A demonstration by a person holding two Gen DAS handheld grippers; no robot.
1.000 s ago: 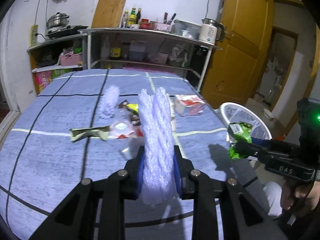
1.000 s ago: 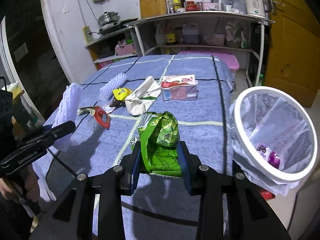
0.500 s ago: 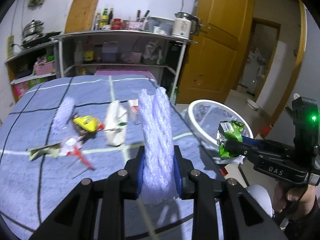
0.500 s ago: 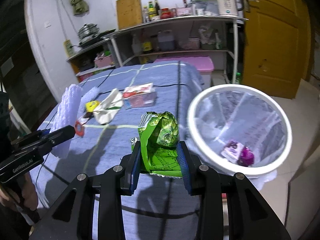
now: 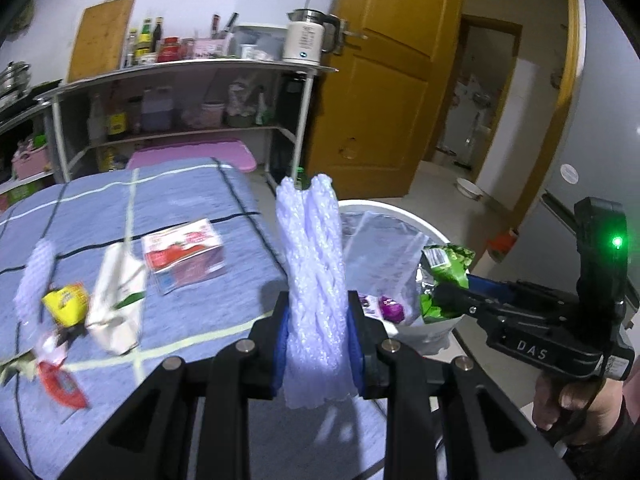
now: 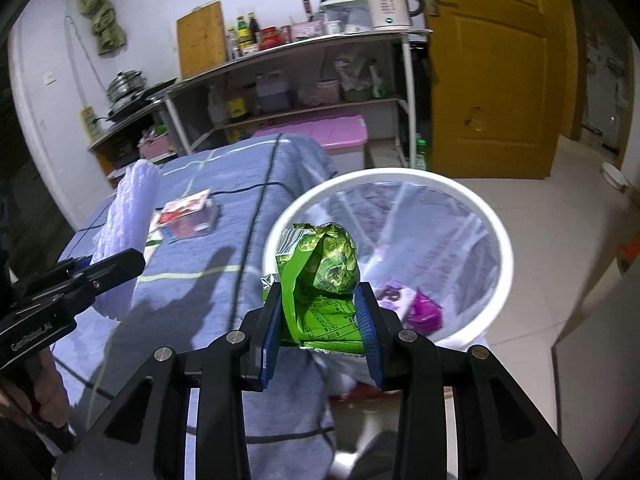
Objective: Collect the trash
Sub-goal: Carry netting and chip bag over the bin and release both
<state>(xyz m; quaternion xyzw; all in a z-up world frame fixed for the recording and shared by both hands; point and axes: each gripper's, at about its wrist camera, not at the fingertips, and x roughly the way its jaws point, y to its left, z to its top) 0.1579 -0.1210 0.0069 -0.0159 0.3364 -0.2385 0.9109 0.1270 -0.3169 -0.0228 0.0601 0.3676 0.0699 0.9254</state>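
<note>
My left gripper (image 5: 318,344) is shut on a white foam net sleeve (image 5: 314,264), held upright above the table's right edge. My right gripper (image 6: 318,324) is shut on a crumpled green snack bag (image 6: 320,276), held over the near rim of the white trash bin (image 6: 504,240). The bin has a clear liner and purple wrappers (image 6: 424,308) inside. In the left wrist view the bin (image 5: 400,212) sits just beyond the sleeve, with the right gripper (image 5: 444,296) and green bag (image 5: 444,276) at its right side. The sleeve also shows at the left of the right wrist view (image 6: 128,216).
On the blue checked tablecloth (image 5: 192,192) lie a red carton (image 5: 184,256), a white bag (image 5: 118,304), a yellow wrapper (image 5: 66,304), another foam sleeve (image 5: 34,276) and a red wrapper (image 5: 60,384). Shelves (image 6: 304,80) and a yellow door (image 6: 492,68) stand behind.
Both grippers have swung right from over the table toward the bin, each still holding its item. The green bag now hangs over the bin's rim.
</note>
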